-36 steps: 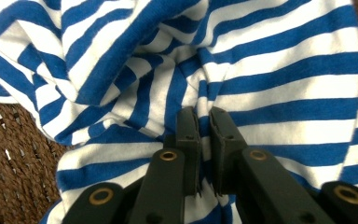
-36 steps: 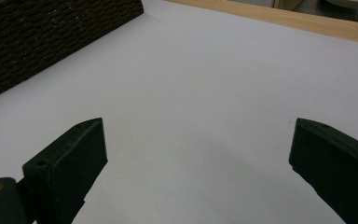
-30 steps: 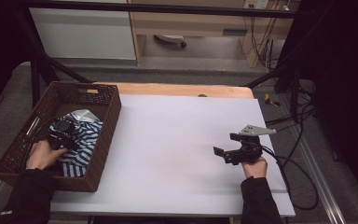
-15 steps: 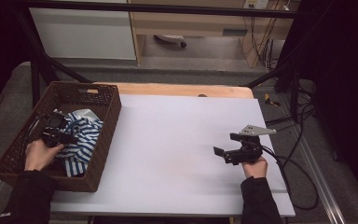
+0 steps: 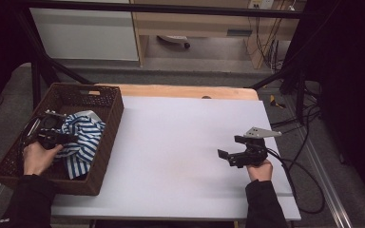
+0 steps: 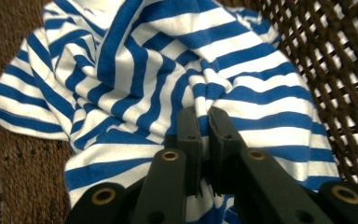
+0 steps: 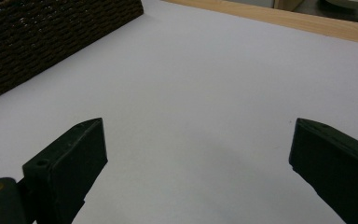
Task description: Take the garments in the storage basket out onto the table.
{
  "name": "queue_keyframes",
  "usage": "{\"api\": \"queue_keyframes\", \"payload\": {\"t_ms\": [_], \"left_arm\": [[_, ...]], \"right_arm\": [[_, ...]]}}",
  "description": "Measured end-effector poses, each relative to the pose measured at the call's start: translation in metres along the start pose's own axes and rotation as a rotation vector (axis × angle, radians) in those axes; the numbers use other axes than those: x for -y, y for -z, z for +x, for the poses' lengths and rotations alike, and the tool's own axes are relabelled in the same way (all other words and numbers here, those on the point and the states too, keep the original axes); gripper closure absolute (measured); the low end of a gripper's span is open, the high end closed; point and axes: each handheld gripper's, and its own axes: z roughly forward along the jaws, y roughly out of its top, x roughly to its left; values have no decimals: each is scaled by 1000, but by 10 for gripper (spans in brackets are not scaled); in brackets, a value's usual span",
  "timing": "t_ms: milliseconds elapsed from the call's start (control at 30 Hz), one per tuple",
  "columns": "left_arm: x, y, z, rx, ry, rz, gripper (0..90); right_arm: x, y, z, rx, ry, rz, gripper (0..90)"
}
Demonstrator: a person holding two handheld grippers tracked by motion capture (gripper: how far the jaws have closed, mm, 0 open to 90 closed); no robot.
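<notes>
Cloth (image 6: 168,84), blue-and-white striped, lies bunched inside the brown wicker basket (image 5: 105,102), and a fold of it is pinched between the closed jaws of the left gripper (image 6: 204,116); the rest spreads ahead of and to both sides of those jaws. Across the white table (image 5: 180,137), the right gripper (image 7: 196,144) holds its jaws wide apart with bare tabletop between them, the basket far ahead to their left.

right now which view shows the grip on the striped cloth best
The left gripper view: the left gripper has its jaws shut on a fold of the striped cloth, seen close up. The high view shows the cloth bunched in the basket beside that gripper, small. The right gripper view shows the basket's wall.
</notes>
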Motion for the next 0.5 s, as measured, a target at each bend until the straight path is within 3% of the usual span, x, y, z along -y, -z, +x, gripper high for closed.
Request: {"api": "queue_keyframes", "payload": {"t_ms": [267, 500], "left_arm": [[1, 10, 1, 64, 21, -57, 845], [3, 14, -1, 67, 9, -74, 845]], "right_arm": [[0, 0, 0, 0, 0, 1, 45], [0, 0, 0, -1, 1, -2, 45]]}}
